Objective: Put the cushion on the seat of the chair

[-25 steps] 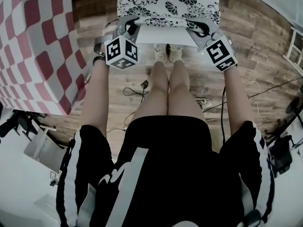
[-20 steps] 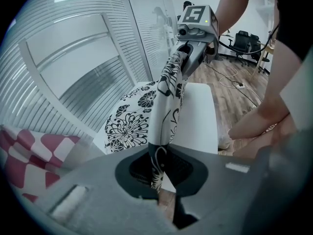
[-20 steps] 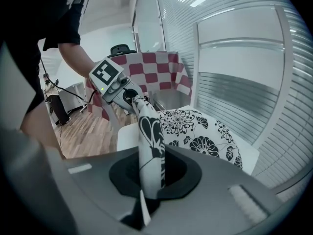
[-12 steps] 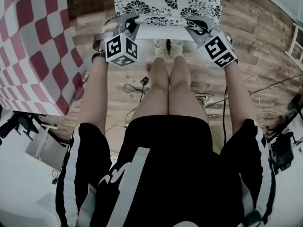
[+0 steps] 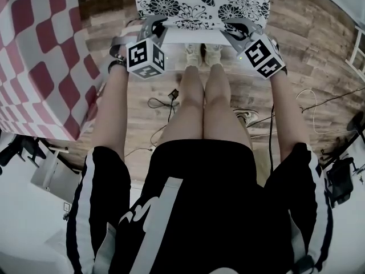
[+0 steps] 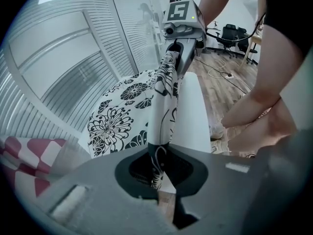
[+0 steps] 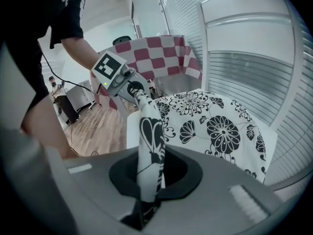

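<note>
A: The left gripper (image 6: 159,177) is clamped on the near edge of the cushion (image 5: 202,1), and the right gripper (image 7: 146,190) pinches it too, over a white surface (image 5: 194,39), probably the seat.

B: Looks soft, light and floppy. Gripping both front corners suits it.

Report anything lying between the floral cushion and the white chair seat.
Nothing visible does. The black-and-white floral fabric cushion, pinched by the left tool and right tool, is over the white chair seat, whose showing strip is bare; the rest is hidden.
</note>
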A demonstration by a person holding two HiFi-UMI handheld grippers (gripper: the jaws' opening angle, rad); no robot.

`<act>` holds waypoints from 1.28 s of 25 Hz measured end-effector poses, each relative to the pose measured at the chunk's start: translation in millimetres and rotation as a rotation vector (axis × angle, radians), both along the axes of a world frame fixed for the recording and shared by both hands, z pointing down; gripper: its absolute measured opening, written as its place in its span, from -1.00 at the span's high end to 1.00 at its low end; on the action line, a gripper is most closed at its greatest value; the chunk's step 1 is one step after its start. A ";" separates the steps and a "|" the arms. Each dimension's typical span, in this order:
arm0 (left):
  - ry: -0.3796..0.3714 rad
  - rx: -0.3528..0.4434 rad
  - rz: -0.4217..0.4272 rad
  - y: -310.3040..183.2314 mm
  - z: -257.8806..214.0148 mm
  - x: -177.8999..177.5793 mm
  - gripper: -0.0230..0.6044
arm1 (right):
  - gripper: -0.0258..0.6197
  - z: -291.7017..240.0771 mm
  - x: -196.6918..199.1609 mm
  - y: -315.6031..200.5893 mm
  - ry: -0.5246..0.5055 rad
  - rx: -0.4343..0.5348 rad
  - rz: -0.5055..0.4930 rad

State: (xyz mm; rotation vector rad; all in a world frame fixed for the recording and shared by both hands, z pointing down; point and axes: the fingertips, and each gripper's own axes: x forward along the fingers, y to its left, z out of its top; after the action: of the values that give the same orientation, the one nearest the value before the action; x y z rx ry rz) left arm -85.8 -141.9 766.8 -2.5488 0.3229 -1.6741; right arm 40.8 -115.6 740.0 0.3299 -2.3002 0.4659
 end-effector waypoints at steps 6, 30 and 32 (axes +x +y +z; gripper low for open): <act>-0.015 -0.006 0.021 7.8 8.1 0.1 0.86 | 0.87 10.6 -0.4 9.8 0.000 -0.036 -0.005; -0.051 -0.115 0.052 42.3 26.4 -11.5 0.20 | 0.09 32.3 -4.4 53.2 0.070 -0.092 -0.146; -0.053 -0.120 0.041 43.7 25.2 -13.5 0.16 | 0.03 34.2 -0.8 58.6 0.089 -0.092 -0.153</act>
State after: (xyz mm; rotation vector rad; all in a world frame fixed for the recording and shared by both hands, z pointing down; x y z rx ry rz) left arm -99.3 -98.2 792.0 -2.5693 0.1698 -1.7942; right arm 40.0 -57.1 774.2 0.1251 -2.1903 0.4687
